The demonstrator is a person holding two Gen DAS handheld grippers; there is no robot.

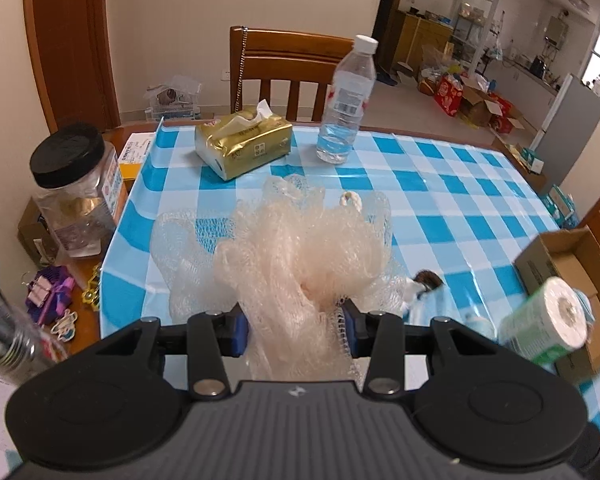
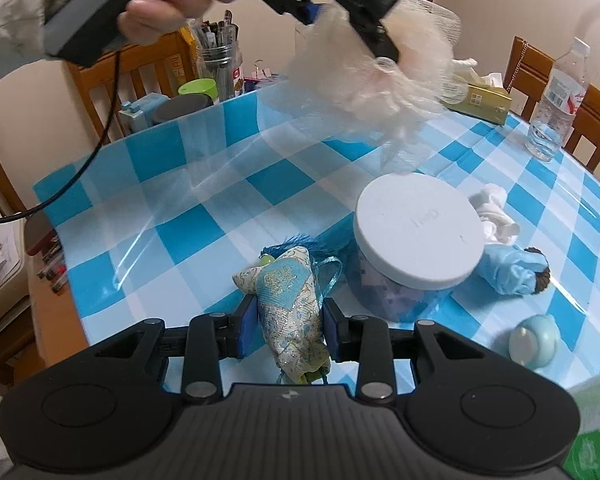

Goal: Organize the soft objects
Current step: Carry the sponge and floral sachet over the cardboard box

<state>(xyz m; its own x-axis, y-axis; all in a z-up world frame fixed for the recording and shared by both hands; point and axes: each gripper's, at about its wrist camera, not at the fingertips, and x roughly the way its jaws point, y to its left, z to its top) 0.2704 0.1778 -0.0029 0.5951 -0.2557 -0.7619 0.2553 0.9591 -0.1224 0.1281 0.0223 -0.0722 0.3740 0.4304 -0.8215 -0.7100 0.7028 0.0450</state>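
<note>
Between left gripper [image 1: 296,330] fingers, mesh sponge [image 1: 296,240]; right gripper [image 2: 288,326], sachet [image 2: 292,312].

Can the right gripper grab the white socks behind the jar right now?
Probably not yet. The right gripper is already shut on the embroidered pouch, so its jaws are full. The white-lidded jar also stands between it and the white socks. It would likely need to put the pouch down first.

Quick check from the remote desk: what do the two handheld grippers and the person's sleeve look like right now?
Both the left gripper and the right gripper are matte black with ribbed grey bodies, round side discs, silver pivot pins and blue finger pads. A small white logo marks each body's centre. In the right wrist view a black cable hangs from the left gripper's grey handle, and the sleeve is pale and cream coloured.
</note>
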